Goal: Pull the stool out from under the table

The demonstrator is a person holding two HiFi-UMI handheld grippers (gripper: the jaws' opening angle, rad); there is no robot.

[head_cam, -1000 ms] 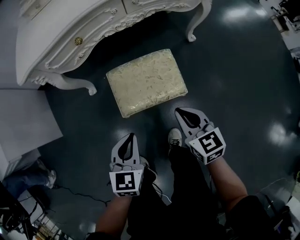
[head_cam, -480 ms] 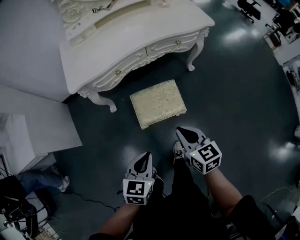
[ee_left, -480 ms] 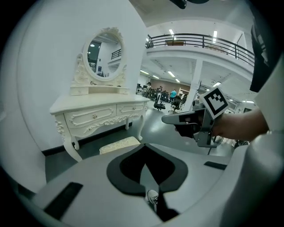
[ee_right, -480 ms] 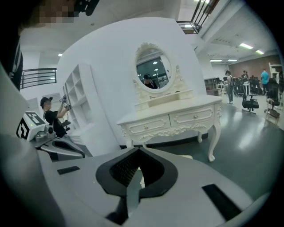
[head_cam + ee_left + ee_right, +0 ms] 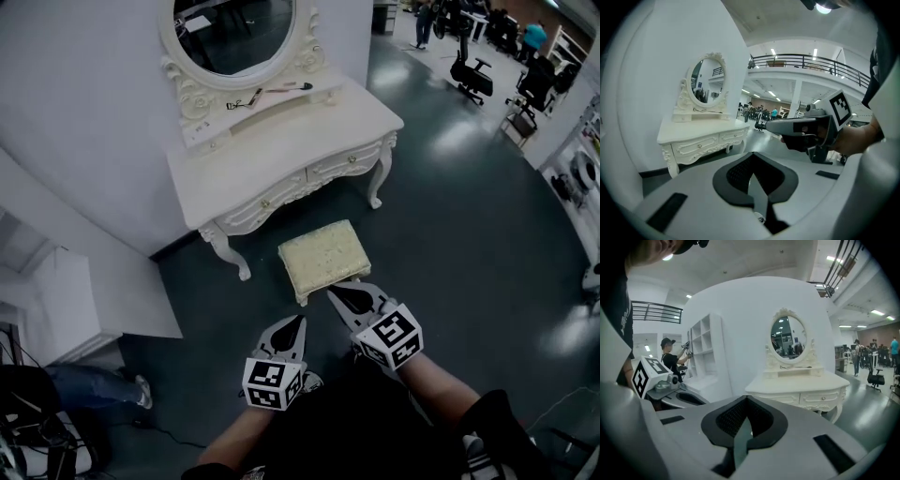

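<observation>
The stool (image 5: 324, 257), a low one with a cream patterned cushion, stands on the dark floor just in front of the white dressing table (image 5: 281, 150), clear of its top. My left gripper (image 5: 291, 326) and right gripper (image 5: 339, 296) hang side by side in the air on the near side of the stool, both shut with nothing in them. In the left gripper view the table (image 5: 701, 136) is ahead and the right gripper (image 5: 774, 125) crosses at the right. The right gripper view has the table (image 5: 801, 387) and its oval mirror (image 5: 787, 339) ahead.
A white shelf unit (image 5: 66, 300) stands left of the table against the wall. Office chairs (image 5: 469, 75) and people stand far off at the upper right. Cables and gear (image 5: 28, 412) lie at the lower left. My legs and a shoe (image 5: 309, 382) are below the grippers.
The view has pulled up and back: the stool and table look smaller and farther, and the mirror has come into sight. Both grippers have risen, shut throughout.
</observation>
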